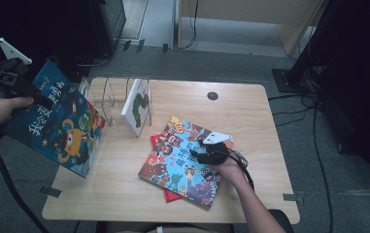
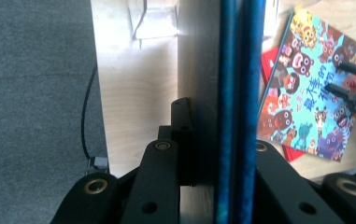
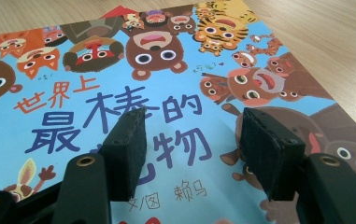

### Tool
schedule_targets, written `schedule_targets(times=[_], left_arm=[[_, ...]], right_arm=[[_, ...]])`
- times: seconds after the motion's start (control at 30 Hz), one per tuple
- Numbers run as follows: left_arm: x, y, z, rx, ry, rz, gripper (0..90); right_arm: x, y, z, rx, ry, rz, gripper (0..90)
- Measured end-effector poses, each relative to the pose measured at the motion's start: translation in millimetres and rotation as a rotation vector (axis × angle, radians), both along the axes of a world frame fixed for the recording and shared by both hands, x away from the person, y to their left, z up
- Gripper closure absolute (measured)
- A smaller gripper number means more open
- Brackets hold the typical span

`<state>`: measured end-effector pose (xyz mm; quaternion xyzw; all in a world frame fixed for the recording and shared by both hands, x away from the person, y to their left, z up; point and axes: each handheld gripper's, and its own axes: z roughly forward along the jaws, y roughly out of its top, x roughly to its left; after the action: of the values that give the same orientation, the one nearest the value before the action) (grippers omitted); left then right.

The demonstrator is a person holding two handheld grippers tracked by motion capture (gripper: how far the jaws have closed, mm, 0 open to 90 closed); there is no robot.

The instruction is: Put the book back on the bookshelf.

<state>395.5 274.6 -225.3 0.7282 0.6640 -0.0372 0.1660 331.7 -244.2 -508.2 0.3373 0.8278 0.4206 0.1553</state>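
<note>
While the left gripper [image 1: 27, 92] pinches a thin, glossy dark-blue book [image 1: 58, 124] edge-on past the pale wooden counter's [image 1: 250, 111] left edge, the right gripper [image 3: 189, 140] rests spread, holding nothing, over a flat cartoon-animal book [image 3: 166, 70] atop a red one [image 1: 170, 195].

- Looks like a lab or recording room set up for handling trials, not a home.
- Small light wooden table [image 1: 250, 111] with rounded corners stands alone on grey carpet floor [image 1: 328, 194].
- Black cables [image 1: 313, 126] trail loose over the carpet.
- Dark equipment stands [image 1: 313, 43] and a black cabinet [image 1: 109, 19] ring the table.
- Grey tape marks [image 1: 50, 191] sit at the table's edges.
</note>
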Motion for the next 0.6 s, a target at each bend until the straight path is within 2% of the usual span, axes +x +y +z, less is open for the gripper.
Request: schedule_targets(times=[0.4,0.6], left_arm=[[26.9,10.3,0.6,-0.035,-0.016,0.074,82.8],[38.4,11.9,0.2,-0.037,-0.021,0.090,82.9]], right_arm=[[-1.7,0.5,-0.7,0.006,-0.008,-0.010,42.4],[-2.3,0.7,-0.7,0.006,-0.008,-0.012,42.8]])
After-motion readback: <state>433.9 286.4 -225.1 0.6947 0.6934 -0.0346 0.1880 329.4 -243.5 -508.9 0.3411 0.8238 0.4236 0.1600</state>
